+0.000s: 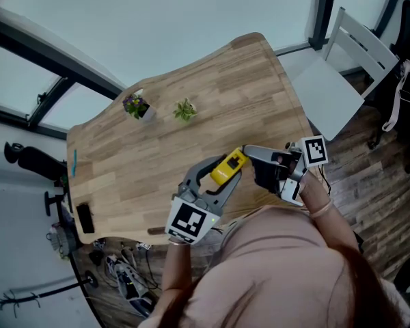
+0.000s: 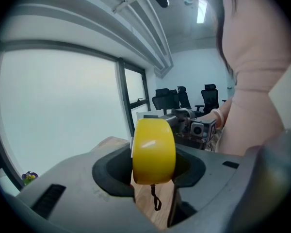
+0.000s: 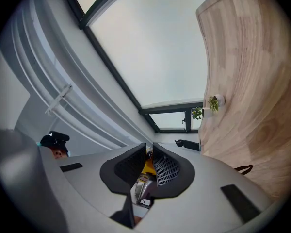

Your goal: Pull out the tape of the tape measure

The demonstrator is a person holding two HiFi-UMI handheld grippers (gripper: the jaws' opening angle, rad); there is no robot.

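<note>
We were at the very start of the pull. The left gripper (image 1: pixel 227 168) had its fingers clamped on the yellow tape measure (image 2: pixel 153 152), one pad on each flat side. The case hung in the air just above the near edge of the table (image 1: pixel 157 162), its black strap (image 2: pixel 155 198) dangling below.

The right gripper (image 3: pixel 149 147) sat right against the case from the right side. Its fingers were drawn almost together with only a thin slit between them, and yellow showed through that slit. We couldn't tell whether they had the tape's end pinched. No length of tape showed between the two grippers, so we judged the tape not yet drawn out.

As we read it, the next move called for the right fingers to have a firm bite on the end hook. Then they would need to draw straight away from the case, with the left grip firm enough to keep the case from twisting or slipping.

The table was pale wood and mostly bare. Two small potted plants (image 1: pixel 137 106) (image 1: pixel 185 109) stood near its far edge and a dark flat object (image 1: pixel 85 217) lay at its left end. A white chair (image 1: pixel 342 74) stood off the right end on a dark wood floor. Big windows ran behind the table and office chairs (image 2: pixel 179 98) stood farther back.
</note>
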